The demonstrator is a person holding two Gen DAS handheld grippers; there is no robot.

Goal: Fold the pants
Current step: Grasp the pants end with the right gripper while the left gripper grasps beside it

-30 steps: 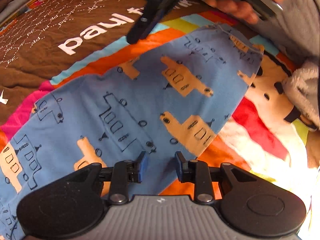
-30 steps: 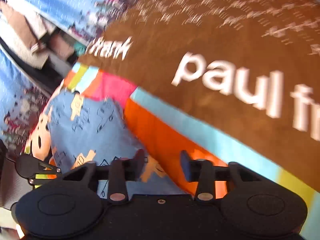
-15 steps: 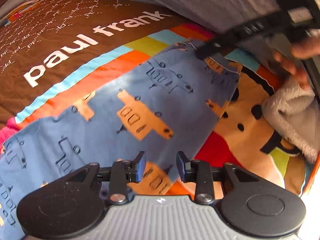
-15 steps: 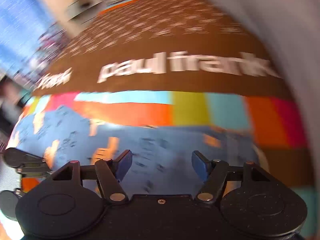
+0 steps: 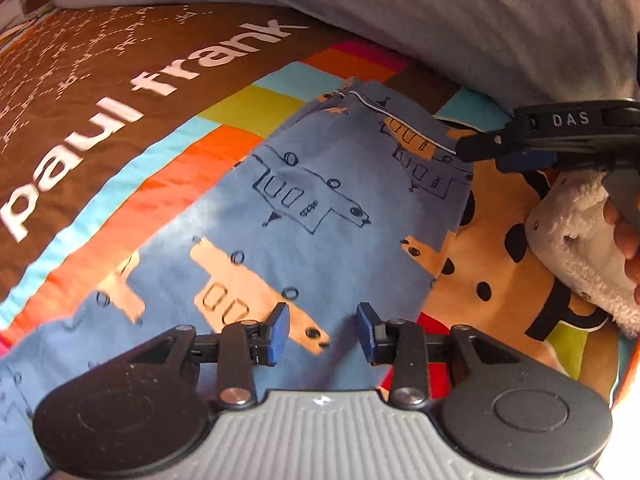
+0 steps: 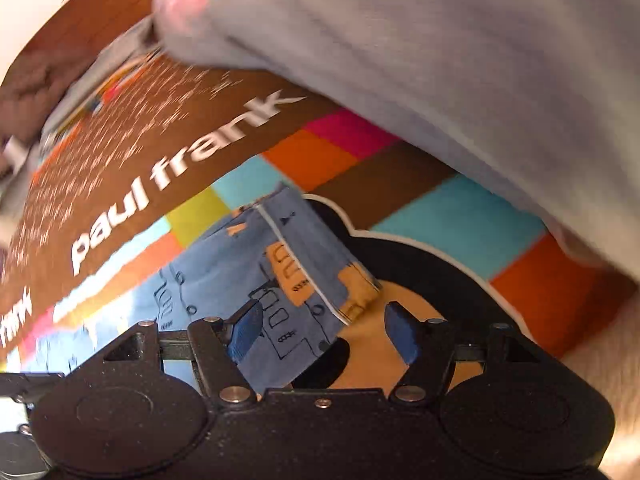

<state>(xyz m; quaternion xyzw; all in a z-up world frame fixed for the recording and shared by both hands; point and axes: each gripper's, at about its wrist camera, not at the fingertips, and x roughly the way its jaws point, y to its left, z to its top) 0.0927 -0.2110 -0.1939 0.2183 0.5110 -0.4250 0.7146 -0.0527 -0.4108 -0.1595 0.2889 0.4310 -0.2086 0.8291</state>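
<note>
Blue cotton pants printed with tan and outlined trains (image 5: 304, 216) lie flat across the middle of the frame on a brown, colour-blocked "paul frank" blanket (image 5: 120, 92), spread out, we judge, so they can be folded. Our left gripper (image 5: 322, 330) hovers at lower centre over the cloth, jaws parted and empty. At right, our right gripper (image 5: 516, 156) reaches the hem corner; in its own view (image 6: 324, 330) the jaws gape wide around that corner, not yet pinching.

Pants (image 5: 320, 216) on blanket (image 5: 100, 120); pillow (image 5: 440, 20) behind.
</note>
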